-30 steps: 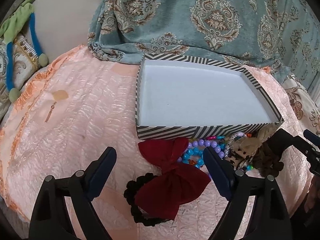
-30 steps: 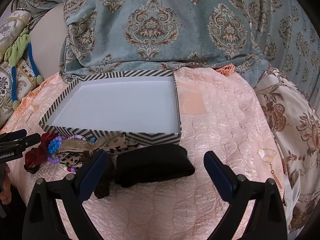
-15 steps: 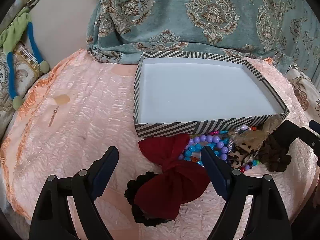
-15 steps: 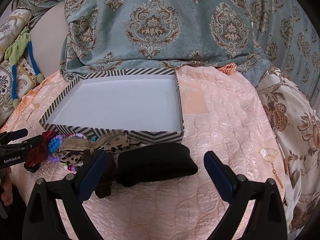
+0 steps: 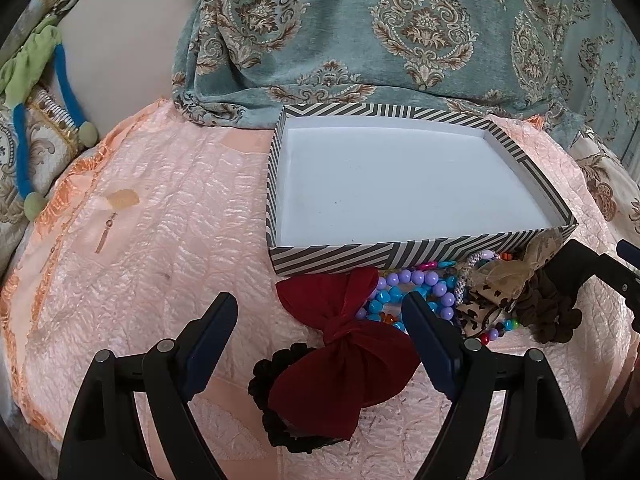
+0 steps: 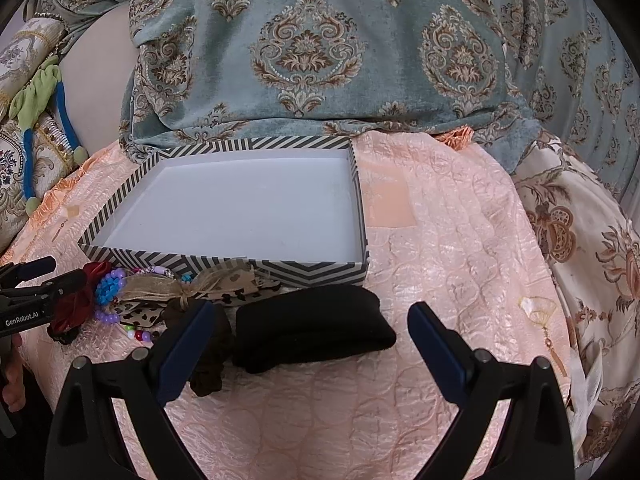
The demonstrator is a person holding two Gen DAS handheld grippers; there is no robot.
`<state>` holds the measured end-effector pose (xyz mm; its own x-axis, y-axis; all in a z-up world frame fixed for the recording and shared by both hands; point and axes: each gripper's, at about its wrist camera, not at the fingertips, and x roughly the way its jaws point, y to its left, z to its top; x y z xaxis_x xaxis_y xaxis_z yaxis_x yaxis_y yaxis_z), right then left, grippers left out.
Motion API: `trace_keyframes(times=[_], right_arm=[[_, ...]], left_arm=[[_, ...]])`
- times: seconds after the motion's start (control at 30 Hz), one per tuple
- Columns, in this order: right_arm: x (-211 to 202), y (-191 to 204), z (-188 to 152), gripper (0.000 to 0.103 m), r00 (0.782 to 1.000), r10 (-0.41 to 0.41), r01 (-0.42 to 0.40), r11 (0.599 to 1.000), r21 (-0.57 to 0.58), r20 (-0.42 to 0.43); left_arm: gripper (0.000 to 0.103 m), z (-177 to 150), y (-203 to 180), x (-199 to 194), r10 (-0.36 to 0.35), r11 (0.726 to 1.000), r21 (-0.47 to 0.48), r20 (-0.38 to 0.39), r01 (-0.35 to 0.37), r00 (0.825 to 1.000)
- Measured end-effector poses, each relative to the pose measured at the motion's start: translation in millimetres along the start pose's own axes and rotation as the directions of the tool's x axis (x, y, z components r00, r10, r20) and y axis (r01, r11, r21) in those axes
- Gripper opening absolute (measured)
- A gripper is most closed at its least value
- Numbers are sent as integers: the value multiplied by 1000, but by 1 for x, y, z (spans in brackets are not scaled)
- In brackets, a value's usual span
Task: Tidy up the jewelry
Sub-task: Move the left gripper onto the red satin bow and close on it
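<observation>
Left gripper (image 5: 320,312) is mine to watch first: fingers spread wide, nothing between them, hovering over the red bow (image 5: 344,352) on the peach quilt (image 5: 160,248). Right gripper (image 6: 308,320) is spread just as wide, gripping nothing, with the black pouch (image 6: 312,332) lying between its fingers on the quilt.

Now the jewelry: I see a jumble heaped along the near wall of the striped box (image 5: 360,258), outside it. That red bow is velvety, knotted in the middle, and it lies on top of a black scrunchie (image 5: 280,412). Just beside it are purple and turquoise beads (image 5: 404,292), then a leopard-print ribbon (image 5: 480,308) with a gauzy tan bow, and a brown scrunchie (image 5: 548,312) at the far end. A few red, green and blue beads trail out near the ribbon.

White interior on the box, black-and-white stripes outside; a teal patterned cloth (image 5: 400,32) hangs behind it.

Writing: in the right view I can read "GenRobot.AI" in white on the left gripper's black body at the frame's left edge
</observation>
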<state>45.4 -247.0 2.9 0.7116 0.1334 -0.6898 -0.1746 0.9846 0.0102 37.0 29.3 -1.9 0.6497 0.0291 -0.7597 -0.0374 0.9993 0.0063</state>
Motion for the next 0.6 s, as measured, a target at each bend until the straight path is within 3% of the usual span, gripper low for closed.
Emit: trace_keyframes(times=[0.6], right_arm=[[1, 0, 1, 99, 1000, -4, 4, 1000, 4, -4]], left_arm=[[70, -1, -2, 0, -3, 1000, -3, 0, 3, 1000]])
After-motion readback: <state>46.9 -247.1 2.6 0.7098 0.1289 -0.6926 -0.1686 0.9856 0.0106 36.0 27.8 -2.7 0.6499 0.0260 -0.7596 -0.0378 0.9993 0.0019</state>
